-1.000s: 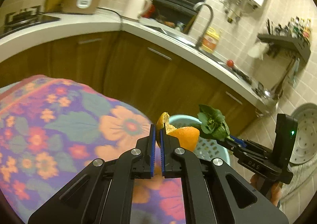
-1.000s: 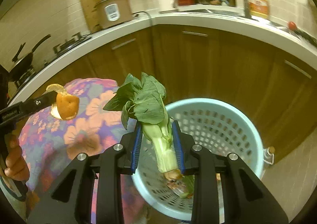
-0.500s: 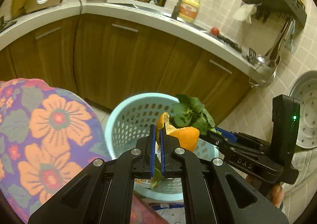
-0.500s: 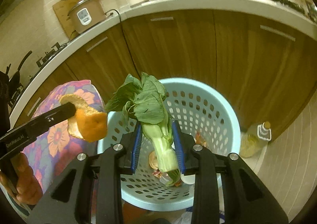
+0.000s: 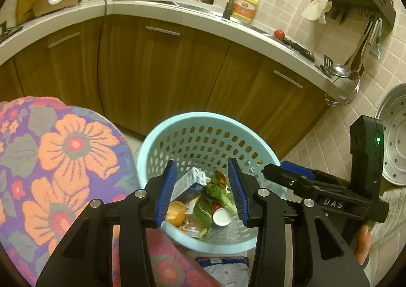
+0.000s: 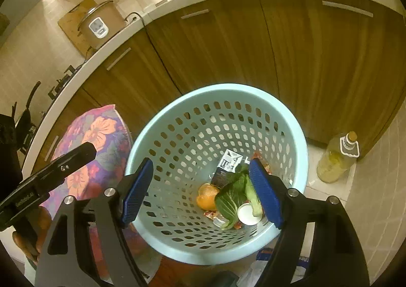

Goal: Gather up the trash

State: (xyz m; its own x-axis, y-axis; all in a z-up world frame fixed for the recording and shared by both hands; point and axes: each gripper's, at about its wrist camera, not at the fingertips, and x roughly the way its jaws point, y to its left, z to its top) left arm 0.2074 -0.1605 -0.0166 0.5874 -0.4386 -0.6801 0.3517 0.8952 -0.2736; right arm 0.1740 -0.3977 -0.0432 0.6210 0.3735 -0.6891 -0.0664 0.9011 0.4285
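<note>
Hovering over the pale blue perforated plastic basket (image 5: 152, 144), your left tool (image 5: 203, 190) and right tool (image 6: 200, 190) both gape wide and carry nothing. Below them, on the basket's bottom, the orange peel (image 6: 206, 195) lies beside the green leafy vegetable (image 6: 233, 198), a white paper cup (image 6: 247, 214) and a small carton (image 5: 190, 182).

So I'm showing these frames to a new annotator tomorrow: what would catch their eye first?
Probably the pale blue perforated plastic basket on the floor before the wooden cabinets, with an orange peel, a leafy green vegetable and a small printed carton lying inside. Next, the blue-padded left gripper and right gripper, both open above it, and the bright floral cloth to the basket's left.
</note>
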